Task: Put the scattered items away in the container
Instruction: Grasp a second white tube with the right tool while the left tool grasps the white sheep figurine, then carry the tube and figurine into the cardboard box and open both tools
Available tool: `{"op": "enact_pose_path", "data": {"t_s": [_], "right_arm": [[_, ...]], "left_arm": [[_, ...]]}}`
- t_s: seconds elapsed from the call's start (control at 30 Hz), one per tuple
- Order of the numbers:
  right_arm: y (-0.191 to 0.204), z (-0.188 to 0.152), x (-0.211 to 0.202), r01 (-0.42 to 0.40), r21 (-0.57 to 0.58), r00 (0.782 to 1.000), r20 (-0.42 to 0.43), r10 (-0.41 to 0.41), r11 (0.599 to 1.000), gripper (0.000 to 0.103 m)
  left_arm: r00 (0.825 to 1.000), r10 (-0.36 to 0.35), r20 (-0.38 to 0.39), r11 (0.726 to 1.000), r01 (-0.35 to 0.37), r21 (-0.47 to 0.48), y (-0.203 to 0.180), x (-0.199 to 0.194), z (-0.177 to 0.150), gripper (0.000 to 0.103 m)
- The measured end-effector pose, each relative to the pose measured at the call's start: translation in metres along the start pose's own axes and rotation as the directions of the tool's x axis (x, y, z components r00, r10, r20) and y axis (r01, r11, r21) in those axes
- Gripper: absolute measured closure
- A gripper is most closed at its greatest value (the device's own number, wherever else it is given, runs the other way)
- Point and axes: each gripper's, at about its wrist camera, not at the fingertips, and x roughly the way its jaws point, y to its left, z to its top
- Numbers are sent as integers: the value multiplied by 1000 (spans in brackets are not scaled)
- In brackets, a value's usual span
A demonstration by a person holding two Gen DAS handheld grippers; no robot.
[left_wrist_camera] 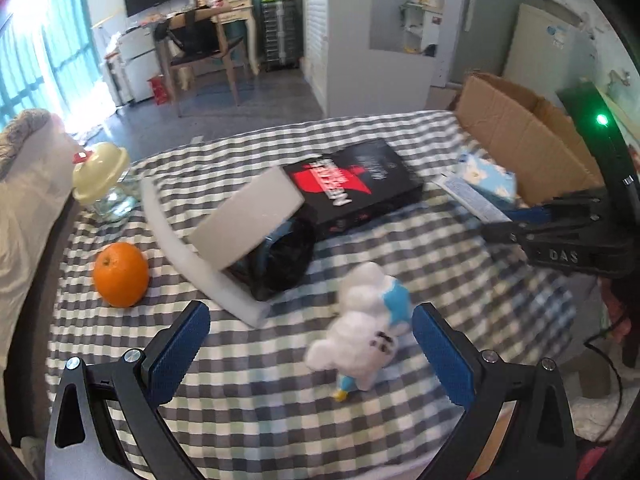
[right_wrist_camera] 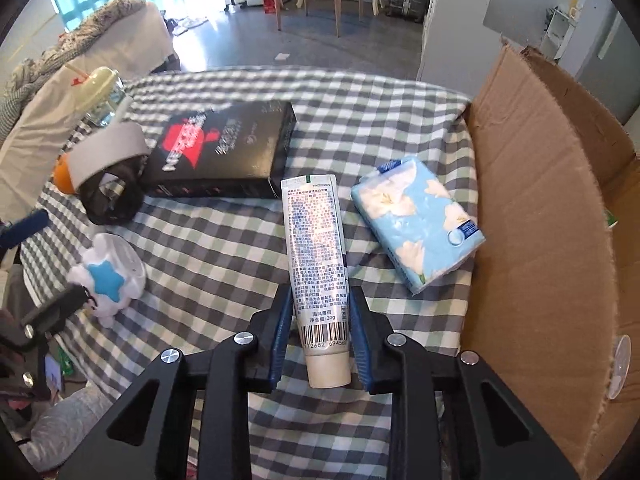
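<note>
My right gripper point(right_wrist_camera: 319, 300) is shut on a white toothpaste tube point(right_wrist_camera: 316, 252), held just above the checked tablecloth beside the cardboard box point(right_wrist_camera: 540, 184). A blue tissue pack point(right_wrist_camera: 420, 224) lies against the box wall. My left gripper point(left_wrist_camera: 312, 320) is open, its jaws on either side of a white and blue plush toy point(left_wrist_camera: 368, 320), not touching it. The toy also shows in the right wrist view point(right_wrist_camera: 108, 276). A black coffee box point(left_wrist_camera: 352, 184) lies mid-table. An orange point(left_wrist_camera: 120, 274) sits at the left.
A white foam strip point(left_wrist_camera: 188, 248) and a grey block point(left_wrist_camera: 248, 220) rest over a black round item point(left_wrist_camera: 284, 256). A lidded glass cup point(left_wrist_camera: 104, 184) stands at the far left table edge. A bed lies left, chairs and a desk behind.
</note>
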Motion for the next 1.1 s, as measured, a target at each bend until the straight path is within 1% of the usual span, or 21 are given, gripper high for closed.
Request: {"op": "enact_pose_path", "data": {"t_s": [0.1, 0.27, 0.3, 0.33, 0.37, 0.4, 0.43, 0.5, 0.6, 0.7, 0.8, 0.87, 0.97, 1.03, 1.1], "right_arm": [[1, 1, -6, -5, 3, 1000, 16, 5, 1000, 76], [2, 1, -10, -10, 15, 1000, 27, 10, 1000, 76], [2, 1, -10, -10, 18, 1000, 26, 10, 1000, 76], [2, 0, -10, -10, 21, 1000, 27, 9, 1000, 75], [1, 1, -11, -11, 27, 999, 31, 10, 1000, 76], [-1, 1, -14, -15, 31, 999, 34, 14, 999, 76], [-2, 1, -16, -17, 34, 999, 37, 15, 999, 76], [-4, 1, -21, -18, 40, 999, 50, 16, 999, 76], [-4, 3, -28, -27, 45, 997, 70, 24, 999, 76], [-4, 4, -37, -32, 48, 995, 96, 27, 998, 76], [-6, 3, -54, -34, 46, 991, 129, 28, 998, 76], [-8, 3, -65, -34, 46, 988, 154, 26, 998, 76], [-20, 2, -88, -23, 72, 979, 205, 7, 997, 76], [-35, 2, -104, -6, 102, 972, 235, -18, 995, 76], [-52, -1, -119, 23, 143, 964, 258, -60, 989, 76]], "left_arm": [[999, -53, -6, 998, 53, 22, -7, 4, -3, 0], [996, -70, -46, 997, 71, 24, -14, 26, -3, 0], [996, -72, -62, 997, 73, 22, -14, 31, -4, 10], [994, -74, -84, 997, 76, 21, -14, 36, -4, 39], [991, -79, -104, 996, 82, 21, -14, 39, -6, 46], [989, -86, -125, 996, 89, 20, -15, 43, -7, 52], [989, -78, -126, 996, 82, 29, -16, 43, -8, 61], [991, -60, -120, 996, 67, 57, -20, 40, -10, 62], [992, -72, -101, 994, 79, 72, -24, 32, -9, 62], [995, -64, -76, 993, 71, 94, -29, 21, -4, 62], [995, -79, -52, 990, 85, 109, -37, 10, 7, 62], [996, -85, -22, 987, 88, 136, -47, 0, 19, 62], [994, -105, 43, 976, 94, 195, -72, -16, 47, 62], [986, -140, 91, 966, 116, 232, -91, -27, 69, 62], [971, -197, 132, 951, 156, 267, -111, -38, 90, 62]]}}
